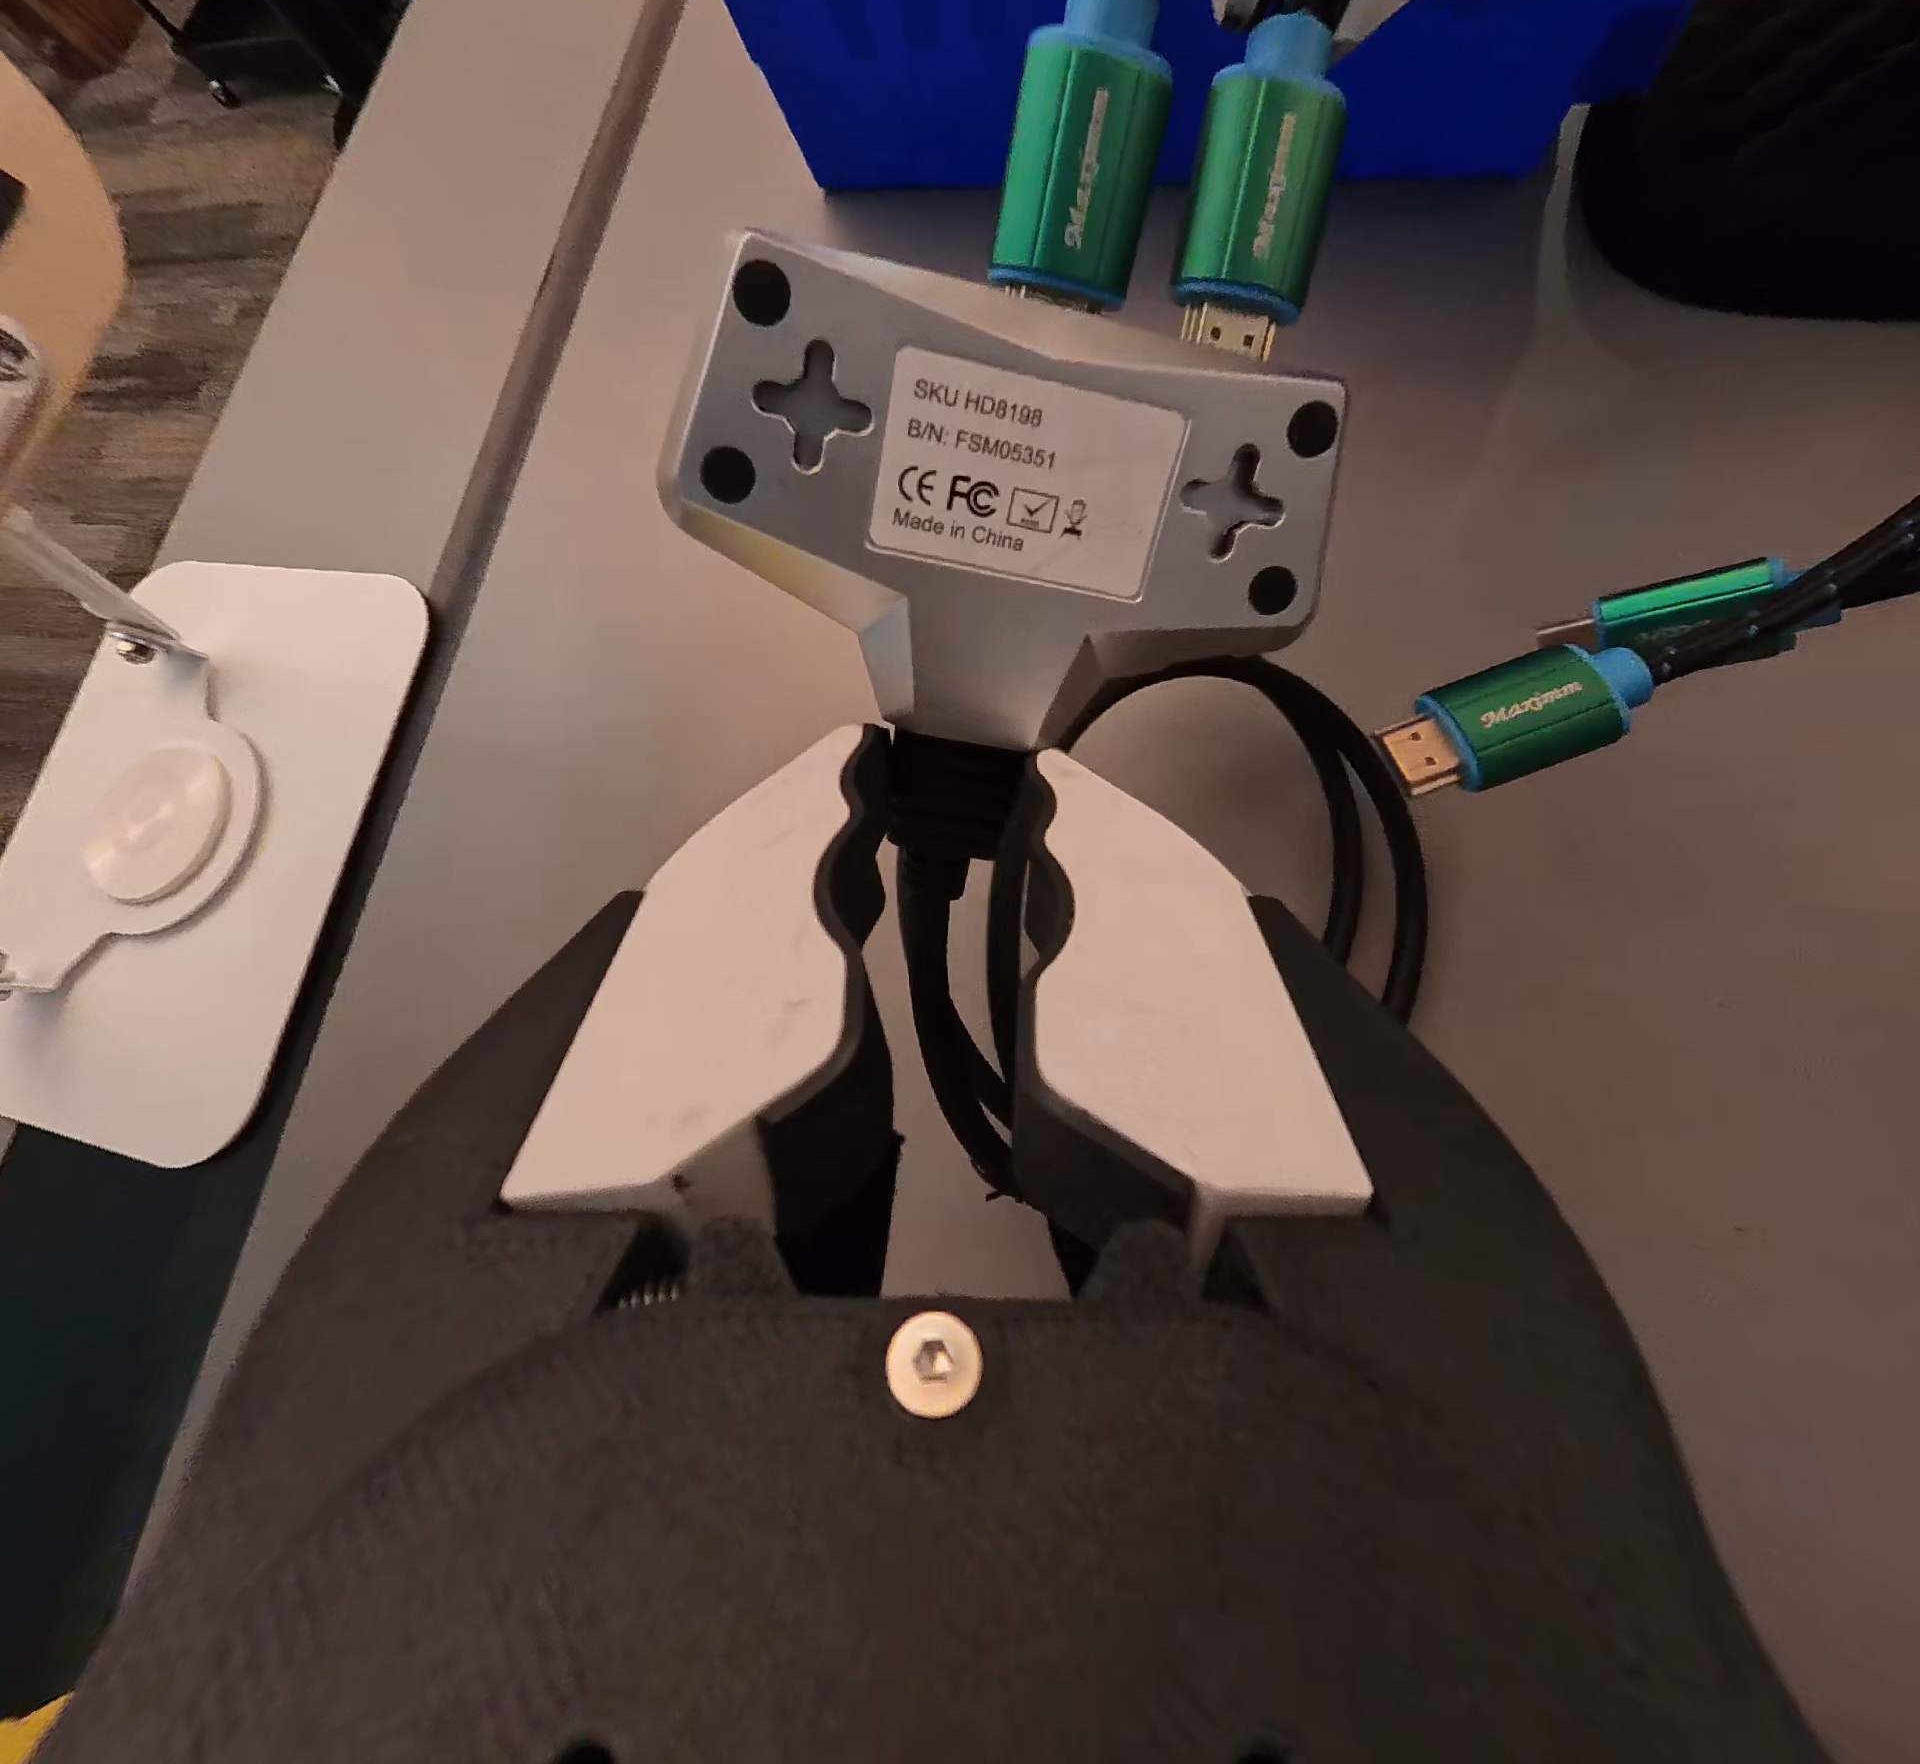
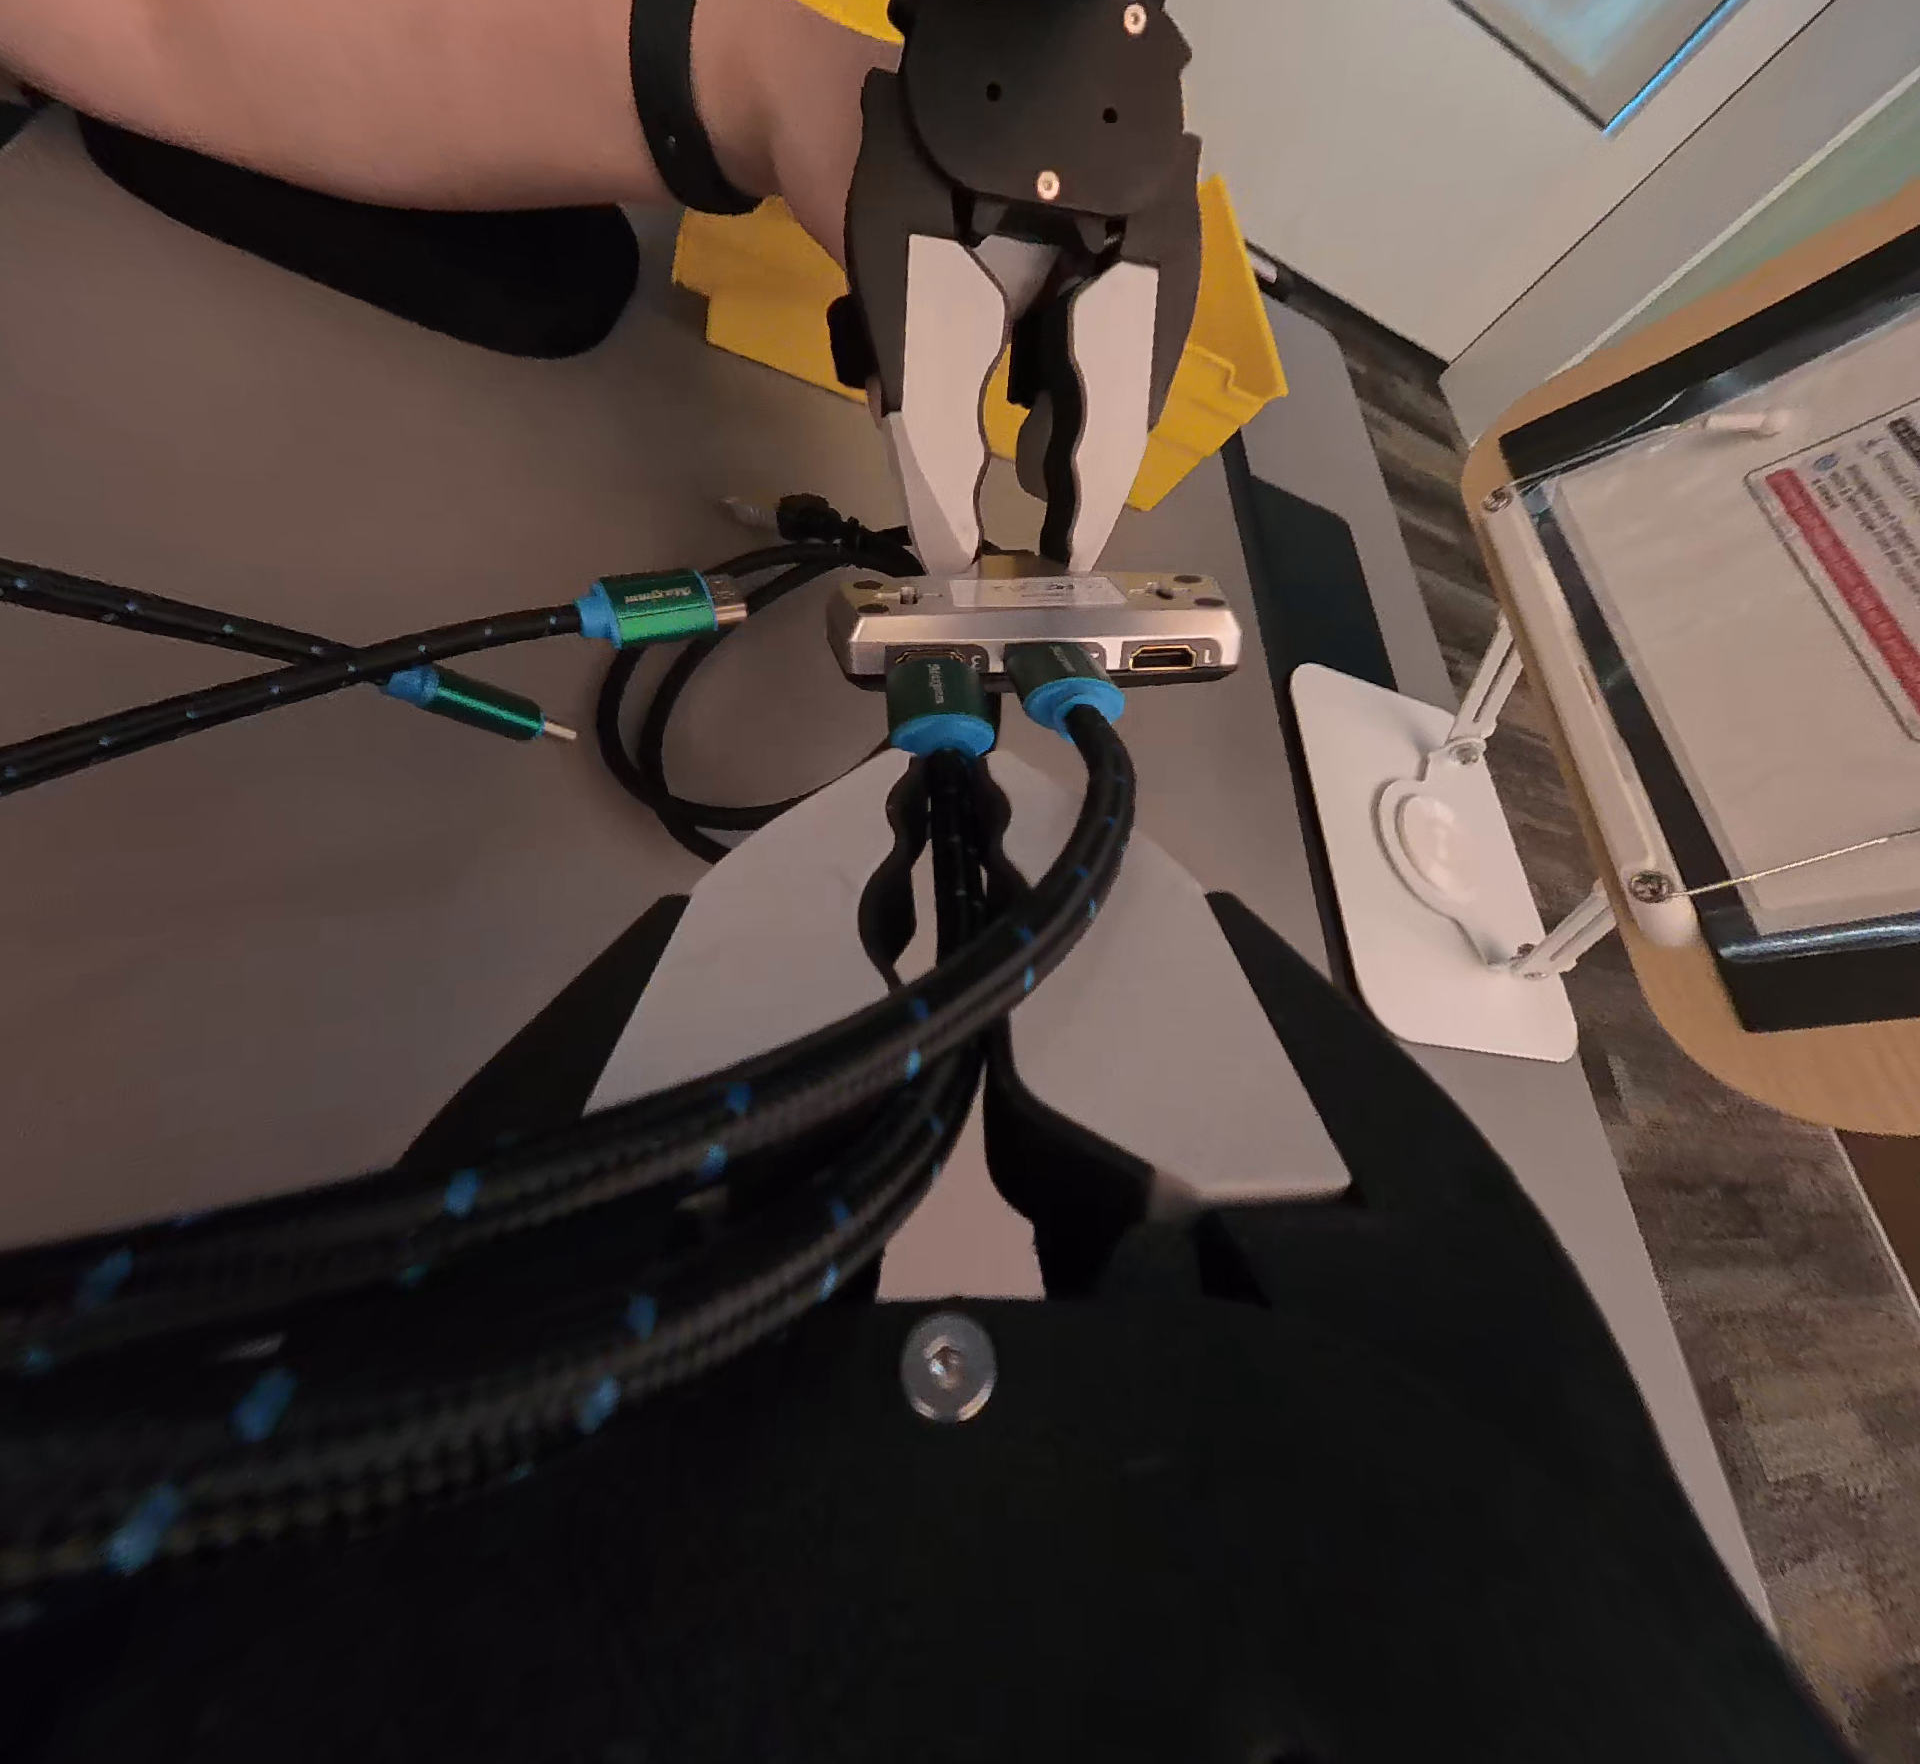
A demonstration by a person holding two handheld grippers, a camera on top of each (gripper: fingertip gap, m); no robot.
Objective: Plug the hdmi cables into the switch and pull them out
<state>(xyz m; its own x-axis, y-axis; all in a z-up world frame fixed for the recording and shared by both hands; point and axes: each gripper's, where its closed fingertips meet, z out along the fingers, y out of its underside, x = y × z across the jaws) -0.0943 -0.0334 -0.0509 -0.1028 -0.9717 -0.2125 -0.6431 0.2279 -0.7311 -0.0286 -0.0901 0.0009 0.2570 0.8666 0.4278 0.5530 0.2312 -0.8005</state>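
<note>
The left gripper [image 1: 951,758] is holding the switch [image 1: 997,509] by its tail end, jaws clamped on the black strain relief where the switch's own black cord [image 1: 1351,841] is coming out. So the switch is sitting right past the fingertips, sticker side up, lifted off the grey desk [image 1: 1558,1091] by the look of it. The cord is looping down between the jaws and off to the side.

The right gripper [image 2: 951,779] is coming at it from the port side, jaws squeezed on a braided cable [image 2: 961,867] just behind its green plug [image 2: 932,696]. That plug is lining up at the leftmost port in the right wrist view, gold tip only partway in; the left wrist view shows plenty of gold still sticking out. A second plug [image 2: 1060,680] is sitting deeper in the middle port, its cable arcing over the right gripper's finger. The third port [image 2: 1161,656] is showing open.

Two more plugs [image 1: 1527,727] are lying loose on the desk, well apart from both grippers. A blue bin [image 1: 935,52] is sitting behind the switch, a yellow bin [image 2: 1216,405] is behind the left gripper, and a white stand base [image 1: 156,862] is parked at the desk edge.
</note>
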